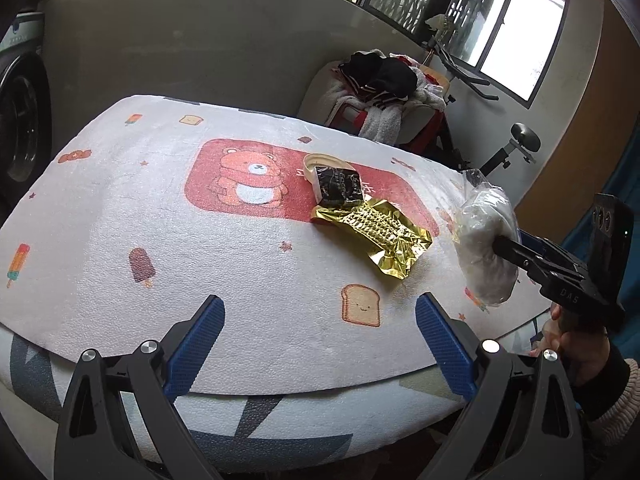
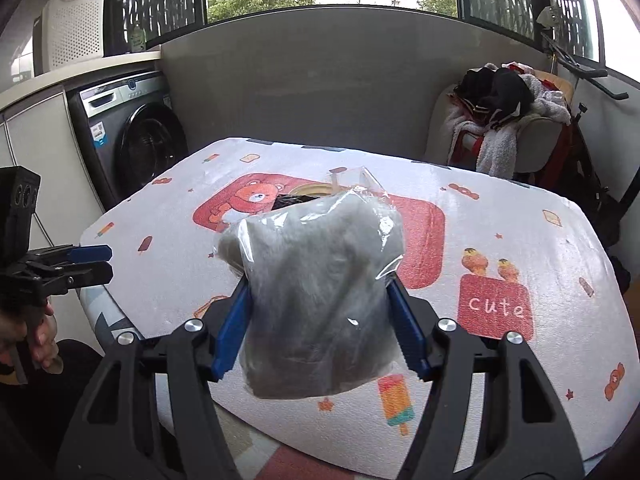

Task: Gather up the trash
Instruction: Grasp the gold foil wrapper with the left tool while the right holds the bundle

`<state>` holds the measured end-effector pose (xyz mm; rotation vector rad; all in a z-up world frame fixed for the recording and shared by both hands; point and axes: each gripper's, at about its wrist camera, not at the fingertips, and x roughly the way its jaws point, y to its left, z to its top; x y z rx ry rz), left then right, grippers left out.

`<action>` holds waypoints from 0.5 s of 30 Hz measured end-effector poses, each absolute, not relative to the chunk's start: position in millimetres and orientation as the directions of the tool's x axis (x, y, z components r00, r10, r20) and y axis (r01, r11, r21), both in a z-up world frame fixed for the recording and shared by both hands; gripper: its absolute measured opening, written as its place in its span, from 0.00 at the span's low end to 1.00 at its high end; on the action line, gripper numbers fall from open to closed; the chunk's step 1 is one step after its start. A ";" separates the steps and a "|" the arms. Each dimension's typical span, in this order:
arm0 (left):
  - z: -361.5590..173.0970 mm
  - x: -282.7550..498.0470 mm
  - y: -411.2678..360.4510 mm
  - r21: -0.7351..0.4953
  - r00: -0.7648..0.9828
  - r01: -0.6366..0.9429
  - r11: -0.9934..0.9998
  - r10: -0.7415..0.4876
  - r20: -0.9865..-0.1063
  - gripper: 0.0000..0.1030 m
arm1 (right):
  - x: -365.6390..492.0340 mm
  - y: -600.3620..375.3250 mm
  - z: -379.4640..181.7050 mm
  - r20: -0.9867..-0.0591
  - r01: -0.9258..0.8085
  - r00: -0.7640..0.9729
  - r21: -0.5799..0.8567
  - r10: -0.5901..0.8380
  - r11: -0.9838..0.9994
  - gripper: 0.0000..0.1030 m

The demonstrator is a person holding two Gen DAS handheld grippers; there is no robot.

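My right gripper (image 2: 318,284) is shut on a clear plastic bag stuffed with white material (image 2: 316,288) and holds it above the table; the bag also shows at the right of the left wrist view (image 1: 486,244). A crumpled gold foil wrapper (image 1: 376,232) lies on the printed table cover (image 1: 160,240). Just behind the foil sit a black packet (image 1: 339,188) and a tan tape roll (image 1: 320,162). My left gripper (image 1: 320,308) is open and empty, above the near edge of the table, short of the foil. It shows at the left of the right wrist view (image 2: 94,262).
A chair piled with clothes (image 1: 384,92) stands behind the table at the right. A washing machine (image 2: 132,144) stands to the left, against a grey wall panel (image 1: 180,48). An exercise bike frame (image 1: 516,144) is at the far right.
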<state>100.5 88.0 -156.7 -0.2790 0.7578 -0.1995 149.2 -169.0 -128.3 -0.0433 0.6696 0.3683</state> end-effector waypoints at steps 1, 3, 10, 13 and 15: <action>-156.2 105.4 84.9 -0.332 0.704 0.082 0.940 -0.291 -0.648 0.91 | 150.1 -177.1 -130.3 -0.616 -0.325 0.727 0.079 0.302 0.942 0.63; -157.8 118.2 78.1 -0.355 0.685 0.083 0.931 -0.312 -0.658 0.91 | 150.9 -193.2 -133.5 -0.612 -0.284 0.738 0.099 0.283 0.954 0.63; -172.0 177.6 52.7 -0.488 0.626 0.009 0.873 -0.385 -0.678 0.87 | 145.8 -235.5 -142.2 -0.601 -0.214 0.758 0.139 0.254 0.967 0.63; -188.6 201.4 42.5 -0.534 0.586 -0.093 0.841 -0.387 -0.712 0.86 | 141.2 -246.4 -145.6 -0.588 -0.193 0.769 0.157 0.249 0.968 0.63; -197.0 216.0 35.8 -0.540 0.563 -0.158 0.827 -0.374 -0.737 0.86 | 139.7 -253.3 -148.1 -0.584 -0.175 0.775 0.169 0.242 0.970 0.64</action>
